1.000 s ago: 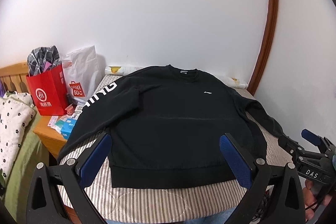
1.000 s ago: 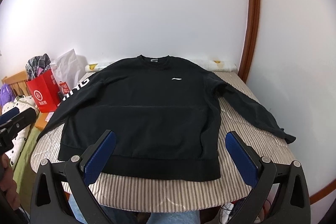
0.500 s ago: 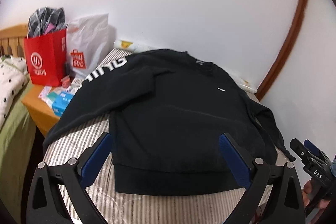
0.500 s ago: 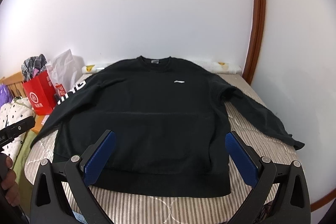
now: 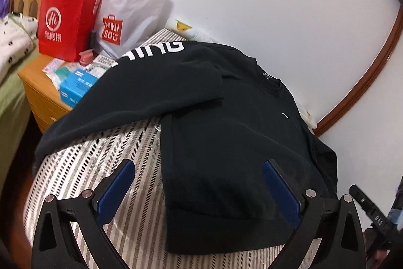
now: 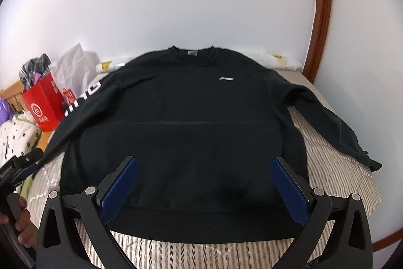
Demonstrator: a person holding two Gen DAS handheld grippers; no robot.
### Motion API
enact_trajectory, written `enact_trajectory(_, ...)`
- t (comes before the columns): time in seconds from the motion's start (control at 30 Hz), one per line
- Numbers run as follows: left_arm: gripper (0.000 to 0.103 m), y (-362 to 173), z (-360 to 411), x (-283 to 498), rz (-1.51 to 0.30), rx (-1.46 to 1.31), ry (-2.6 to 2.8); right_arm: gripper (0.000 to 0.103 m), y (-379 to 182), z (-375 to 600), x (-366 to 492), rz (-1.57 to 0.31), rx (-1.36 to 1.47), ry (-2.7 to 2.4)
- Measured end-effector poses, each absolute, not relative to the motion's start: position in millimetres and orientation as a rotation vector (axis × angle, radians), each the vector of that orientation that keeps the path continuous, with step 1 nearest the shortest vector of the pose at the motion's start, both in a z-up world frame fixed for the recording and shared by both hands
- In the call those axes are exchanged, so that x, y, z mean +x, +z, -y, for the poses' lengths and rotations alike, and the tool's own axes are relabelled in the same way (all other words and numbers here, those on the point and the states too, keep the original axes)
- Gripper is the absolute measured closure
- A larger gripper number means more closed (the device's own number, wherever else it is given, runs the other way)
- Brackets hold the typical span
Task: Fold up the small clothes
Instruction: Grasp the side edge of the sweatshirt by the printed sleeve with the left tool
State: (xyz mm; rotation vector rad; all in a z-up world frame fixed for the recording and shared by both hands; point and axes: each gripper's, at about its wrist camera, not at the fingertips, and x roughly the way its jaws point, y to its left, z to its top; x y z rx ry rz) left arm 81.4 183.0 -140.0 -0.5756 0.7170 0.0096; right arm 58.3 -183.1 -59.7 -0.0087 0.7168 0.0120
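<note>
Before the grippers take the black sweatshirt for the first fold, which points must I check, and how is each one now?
1. Sweatshirt lies flat, front up: ok.
2. Both sleeves spread out: ok; left sleeve hangs over the bed edge.
3. Left gripper open, holding nothing: ok.
4. Right gripper open, holding nothing: ok.
5. Hem within reach, uncovered: ok.
6. Striped bed cover smooth under the cloth: cannot tell.

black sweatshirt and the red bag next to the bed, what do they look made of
Black sweatshirt: looks like soft matte knit, probably cotton fleece, given its dull surface and ribbed hem. Red bag: looks like stiff coated paper, with flat panels, sharp creases and a slight sheen.
</note>
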Motion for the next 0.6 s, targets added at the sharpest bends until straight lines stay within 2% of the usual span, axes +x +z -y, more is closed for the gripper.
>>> enact_trajectory(0.33,0.002,-161,-203,103,-0.755,-0.586,-0.016,0.001,-68,158,69,-0.746,-0.02,-0.037)
enact_trajectory(0.6,0.002,-171,-228,99,-0.667,-0.719,-0.026,0.001,-64,149,72,-0.751,-0.002,-0.066)
